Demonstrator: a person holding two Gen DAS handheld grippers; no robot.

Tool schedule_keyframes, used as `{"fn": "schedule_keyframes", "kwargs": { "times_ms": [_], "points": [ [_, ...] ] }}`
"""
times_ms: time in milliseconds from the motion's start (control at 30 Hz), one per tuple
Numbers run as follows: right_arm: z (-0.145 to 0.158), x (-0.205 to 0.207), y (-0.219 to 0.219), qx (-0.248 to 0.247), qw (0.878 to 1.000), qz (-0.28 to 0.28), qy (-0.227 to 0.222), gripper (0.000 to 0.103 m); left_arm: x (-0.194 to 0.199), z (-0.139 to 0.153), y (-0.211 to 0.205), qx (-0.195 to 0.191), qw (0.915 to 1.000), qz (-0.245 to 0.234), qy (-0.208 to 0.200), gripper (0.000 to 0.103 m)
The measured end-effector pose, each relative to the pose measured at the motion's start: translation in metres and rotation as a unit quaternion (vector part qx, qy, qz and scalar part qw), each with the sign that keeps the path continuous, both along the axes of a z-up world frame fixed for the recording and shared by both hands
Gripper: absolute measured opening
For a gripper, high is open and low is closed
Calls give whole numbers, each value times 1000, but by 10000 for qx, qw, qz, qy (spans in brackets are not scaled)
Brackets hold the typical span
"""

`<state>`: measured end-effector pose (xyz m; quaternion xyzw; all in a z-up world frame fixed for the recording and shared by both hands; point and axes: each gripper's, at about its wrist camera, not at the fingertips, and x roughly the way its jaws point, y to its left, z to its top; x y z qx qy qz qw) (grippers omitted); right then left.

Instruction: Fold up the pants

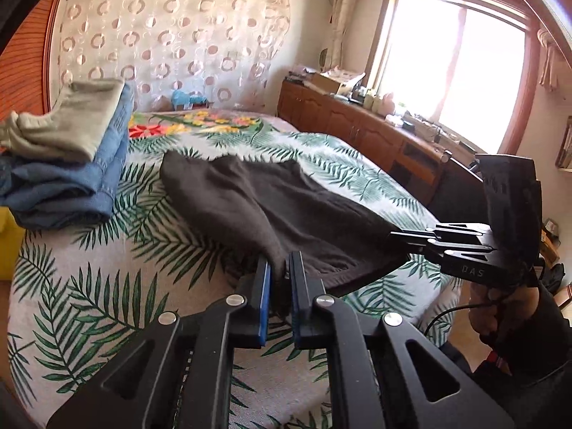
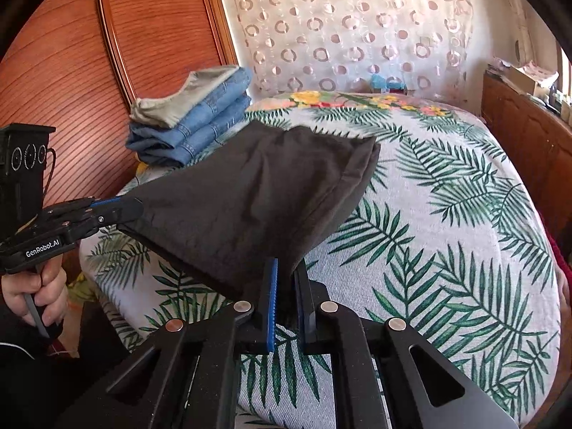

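The bed with the white cover printed in green palm fronds point(image 1: 107, 286) fills both views, and the dark brown-grey soft knit pants point(image 1: 257, 211) lie across its middle, their far part resting on the cover toward twelve o'clock and their near edge lifted clear of it. That edge is stretched between the two tools: the left gripper point(image 1: 279, 296) is closed narrow on one corner at six o'clock of its own view, and the right gripper point(image 2: 287, 307) pinches the other corner the same way. The likeliest trouble, as I judge it, is slippage, since each blue pad holds only a small bite of thick cloth; an uneven pull would free one corner and drop the fold crooked. A wide sweep toward ten o'clock could also brush the stack of folded blue jeans topped by a pale grey garment point(image 2: 193, 121). The left view alone shows the bright window point(image 1: 454, 60) and the brown wooden cabinet cluttered on top point(image 1: 357, 118) at two o'clock; the right view alone shows the reddish wooden headboard panel point(image 2: 89, 53) at ten o'clock and the person's bare hand point(image 2: 35, 289) on the left tool's handle.
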<state>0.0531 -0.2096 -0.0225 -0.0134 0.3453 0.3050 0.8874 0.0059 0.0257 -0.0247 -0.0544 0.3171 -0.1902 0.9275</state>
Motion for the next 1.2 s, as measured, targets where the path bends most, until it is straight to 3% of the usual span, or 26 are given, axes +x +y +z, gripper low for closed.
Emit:
{"fn": "schedule_keyframes", "kwargs": {
  "times_ms": [333, 533, 1200],
  "points": [
    [33, -17, -26, 321, 9990, -1, -310, 7, -12, 24, -3, -69, 9994, -68, -320, 10],
    [42, -18, -27, 307, 9985, 35, -455, 7, 7, 24, 1, -31, 9994, -42, -343, 10],
    [40, 71, 5, 111, 9987, 132, -486, 6, 95, 24, 21, -95, 9991, 318, -264, 10]
  ]
}}
